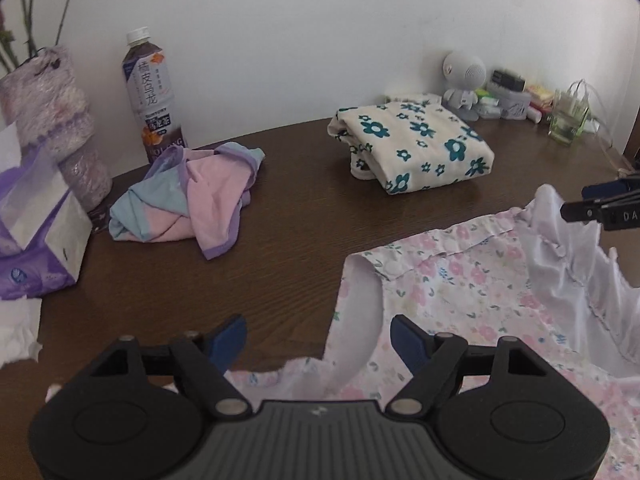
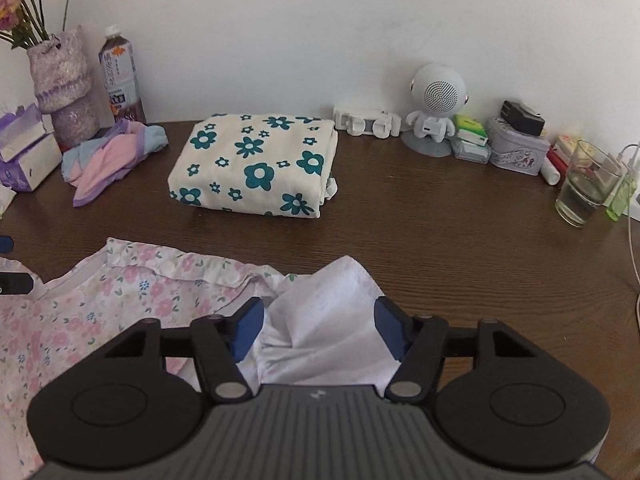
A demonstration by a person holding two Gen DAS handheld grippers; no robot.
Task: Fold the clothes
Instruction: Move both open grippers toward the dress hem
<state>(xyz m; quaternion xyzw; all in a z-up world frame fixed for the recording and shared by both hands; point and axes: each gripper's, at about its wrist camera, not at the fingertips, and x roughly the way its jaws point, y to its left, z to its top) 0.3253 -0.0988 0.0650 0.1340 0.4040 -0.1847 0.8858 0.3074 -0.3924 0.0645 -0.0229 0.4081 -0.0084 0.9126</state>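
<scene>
- Here the left claw (image 1: 318, 340) is spread apart over the pink floral garment (image 1: 460, 292), whose near part its body hides.
- Right claw (image 2: 318, 330) gapes apart around the white frill (image 2: 328, 320); contact unclear.

The left claw (image 1: 318, 346) hangs low over the brown surface (image 1: 280, 264), its blue-tipped fingers spread wide, one over bare wood and the other above the edge of a pink floral garment (image 1: 460, 300) lying flat. The right claw (image 1: 600, 206) enters at the right edge by the garment's white ruffle (image 1: 568, 248) (whether it grips the cloth cannot be told). Farther back lie a crumpled pink and blue garment (image 1: 188, 196) and a folded cream cloth with teal flowers (image 1: 416, 144). A tea bottle (image 1: 154, 96) stands by the wall.
</scene>
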